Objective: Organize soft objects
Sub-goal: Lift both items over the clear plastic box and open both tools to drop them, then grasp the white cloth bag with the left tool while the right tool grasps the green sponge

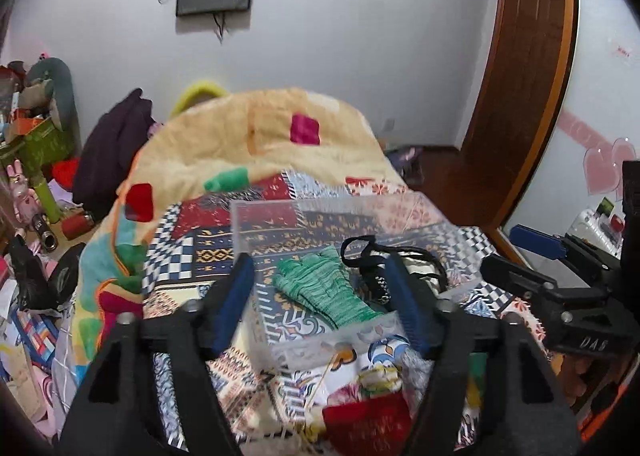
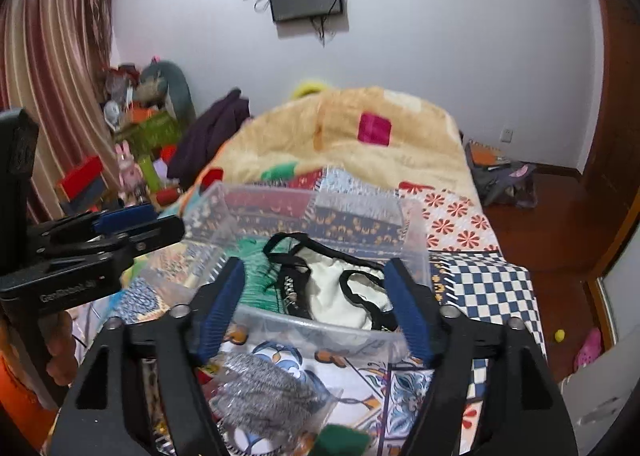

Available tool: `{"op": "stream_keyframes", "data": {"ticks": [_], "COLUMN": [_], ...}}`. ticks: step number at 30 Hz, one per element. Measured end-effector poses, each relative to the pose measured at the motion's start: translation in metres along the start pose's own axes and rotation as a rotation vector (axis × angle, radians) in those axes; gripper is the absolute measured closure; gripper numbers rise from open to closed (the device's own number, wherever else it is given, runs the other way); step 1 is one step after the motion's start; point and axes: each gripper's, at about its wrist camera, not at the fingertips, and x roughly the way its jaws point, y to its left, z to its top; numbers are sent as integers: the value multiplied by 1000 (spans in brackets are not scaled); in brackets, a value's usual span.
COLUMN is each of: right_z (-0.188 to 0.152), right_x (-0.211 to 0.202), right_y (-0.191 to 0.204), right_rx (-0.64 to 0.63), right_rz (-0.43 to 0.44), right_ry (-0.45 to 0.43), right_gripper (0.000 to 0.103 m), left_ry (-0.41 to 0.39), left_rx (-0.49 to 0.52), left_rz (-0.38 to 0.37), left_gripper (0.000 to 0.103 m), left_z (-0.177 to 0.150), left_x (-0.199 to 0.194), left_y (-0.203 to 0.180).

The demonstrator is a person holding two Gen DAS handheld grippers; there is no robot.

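A clear plastic bin [image 1: 256, 216] [image 2: 320, 326] stands on the patterned bedspread. Inside it lie a green knitted glove [image 1: 320, 286] [image 2: 256, 280] and a white pouch with black straps [image 2: 340, 292] [image 1: 416, 268]. My left gripper [image 1: 320, 300] is open and empty, just in front of the bin's near wall. My right gripper [image 2: 316, 304] is open and empty at the bin's near rim. In front of the bin lie a grey sparkly item in a clear bag [image 2: 264, 396], a red cloth piece [image 1: 364, 420] and a green one [image 2: 340, 438]. Each gripper shows in the other's view, the right gripper body [image 1: 560, 296] and the left gripper body [image 2: 92, 252].
A yellow fleece blanket [image 1: 256, 136] [image 2: 360, 136] is heaped at the bed's far end with a dark purple garment [image 1: 112, 148] beside it. Boxes and toys clutter the left floor [image 1: 36, 144]. A wooden door [image 1: 520, 76] stands right. A bag [image 2: 504, 176] sits on the wooden floor.
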Motion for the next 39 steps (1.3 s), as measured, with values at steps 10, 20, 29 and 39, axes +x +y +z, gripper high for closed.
{"op": "stream_keyframes", "data": {"ticks": [10, 20, 29, 39], "right_z": [-33, -80, -110, -110], "right_x": [-20, -8, 6, -3], "right_y": [-2, -16, -20, -17], "right_rx": [5, 42, 73, 63], "right_rz": [-54, -64, -34, -33], "right_ry": [19, 154, 268, 237], "right_gripper": [12, 12, 39, 70], "left_ry": [-10, 138, 218, 212], "left_rx": [35, -12, -71, -35], "left_rz": [72, 94, 111, 83], "left_gripper": [4, 4, 7, 70], "left_z": [-45, -109, -148, -151], "left_x": [-43, -29, -17, -19], "left_y": [3, 21, 37, 28]}}
